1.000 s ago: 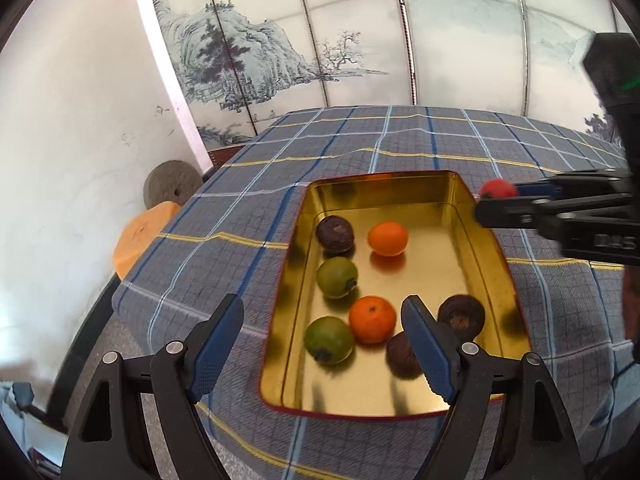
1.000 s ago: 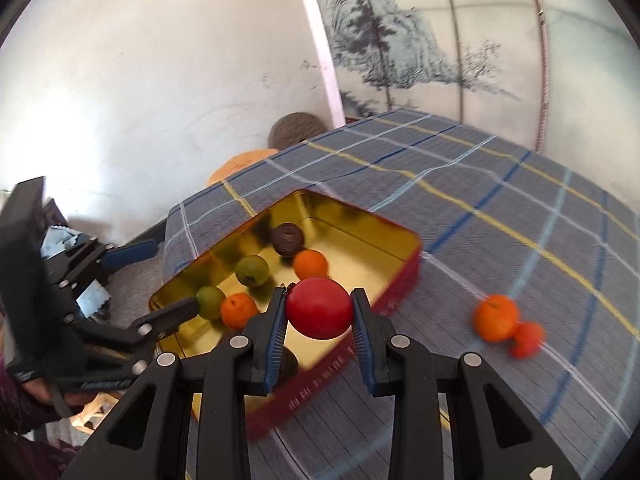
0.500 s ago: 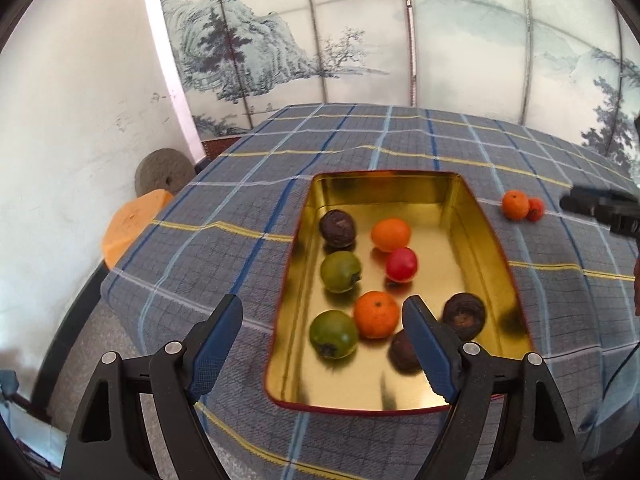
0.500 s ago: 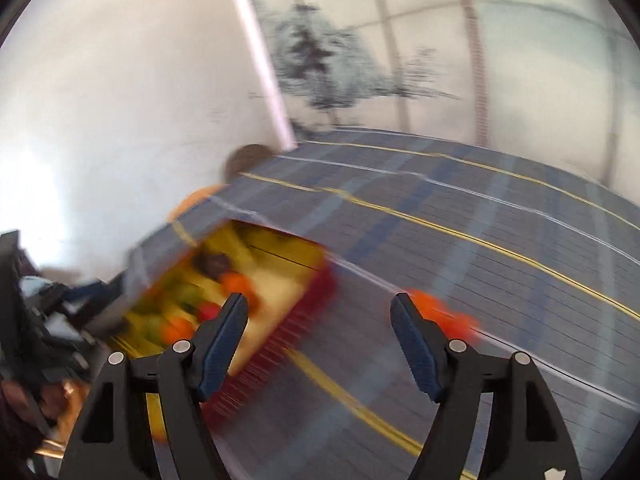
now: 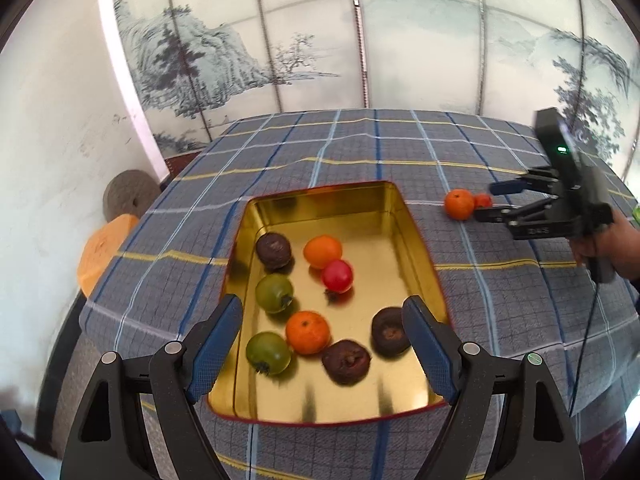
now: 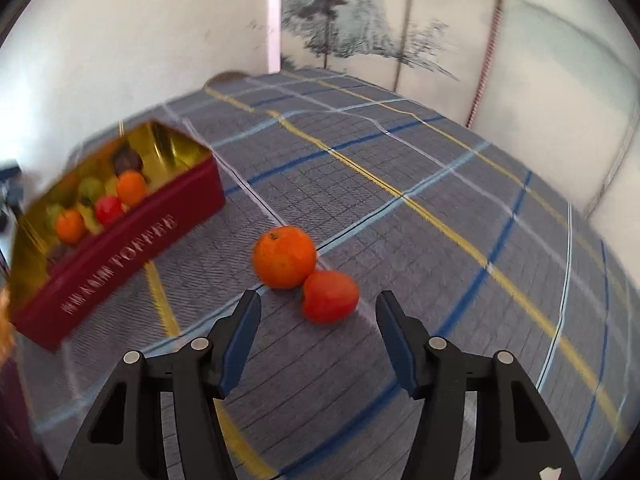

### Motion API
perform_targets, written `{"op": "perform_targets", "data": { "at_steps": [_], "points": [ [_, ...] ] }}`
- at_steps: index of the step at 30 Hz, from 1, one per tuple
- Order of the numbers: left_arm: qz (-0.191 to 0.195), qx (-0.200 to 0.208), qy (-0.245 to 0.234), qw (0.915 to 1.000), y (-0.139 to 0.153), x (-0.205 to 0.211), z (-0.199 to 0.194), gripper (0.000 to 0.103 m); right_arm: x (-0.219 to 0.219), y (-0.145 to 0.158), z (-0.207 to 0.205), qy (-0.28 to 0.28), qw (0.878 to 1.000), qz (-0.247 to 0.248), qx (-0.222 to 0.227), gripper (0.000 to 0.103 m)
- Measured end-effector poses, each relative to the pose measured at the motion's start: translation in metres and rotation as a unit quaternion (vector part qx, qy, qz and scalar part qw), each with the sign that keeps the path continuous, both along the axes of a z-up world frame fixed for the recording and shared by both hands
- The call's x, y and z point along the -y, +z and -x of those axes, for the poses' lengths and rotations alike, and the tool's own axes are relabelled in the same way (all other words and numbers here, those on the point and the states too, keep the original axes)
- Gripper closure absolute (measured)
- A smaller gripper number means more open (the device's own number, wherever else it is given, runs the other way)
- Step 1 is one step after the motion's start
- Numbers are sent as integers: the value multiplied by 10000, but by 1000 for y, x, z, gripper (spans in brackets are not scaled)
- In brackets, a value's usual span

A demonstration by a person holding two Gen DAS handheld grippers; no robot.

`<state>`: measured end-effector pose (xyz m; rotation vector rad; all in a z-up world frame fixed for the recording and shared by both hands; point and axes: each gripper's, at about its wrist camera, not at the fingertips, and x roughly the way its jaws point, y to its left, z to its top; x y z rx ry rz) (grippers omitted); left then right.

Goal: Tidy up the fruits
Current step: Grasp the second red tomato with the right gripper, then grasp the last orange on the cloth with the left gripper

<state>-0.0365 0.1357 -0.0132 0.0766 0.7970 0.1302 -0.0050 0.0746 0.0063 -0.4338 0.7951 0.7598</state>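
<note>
Closing on the red fruit (image 6: 330,297) beside the tin (image 6: 120,248)

Right gripper (image 6: 316,312), its narrowing jaws empty, should straddle only the red fruit, clear of the touching orange (image 6: 285,257); left gripper (image 5: 322,340) hangs wide over the tin.

The left wrist view looks steeply down over the gold tin (image 5: 416,240); the right wrist view, close to the tablecloth (image 6: 400,160), shares that tin (image 6: 120,252) and the loose orange (image 6: 284,256).
</note>
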Motion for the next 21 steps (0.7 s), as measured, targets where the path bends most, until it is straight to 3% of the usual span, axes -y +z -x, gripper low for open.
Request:
{"op": "perform_targets", "data": {
  "at_steps": [2,3,4,8,12,17,21],
  "points": [
    [-66,-25,-126,9999,4,11,-10,21,-3,-5,-10,86,9999,27,-115,57],
    [-80,-44,-189,9998,6,16,-15,21,-3,-9,-16,103,9996,28,-277,69],
    [-70,-60,-235,9997,8,19,-19,21,0,-10,-19,83,9993,-4,-371,70],
    [186,-83,-669,9976,23,43,-48,21,27,-4,-10,-131,9982,-305,-502,71],
    [347,-169,-1090,9933,26,71,-87,21,98,14,19,-836,9916,-907,-386,71],
    [78,-607,-1456,9874,-4,120,-160,21,173,10,42,-1839,9780,-922,-332,70],
    [138,-1067,-1389,9844,-36,134,-199,21,200,0,54,-1973,9735,-1072,-432,70]
  ]
}}
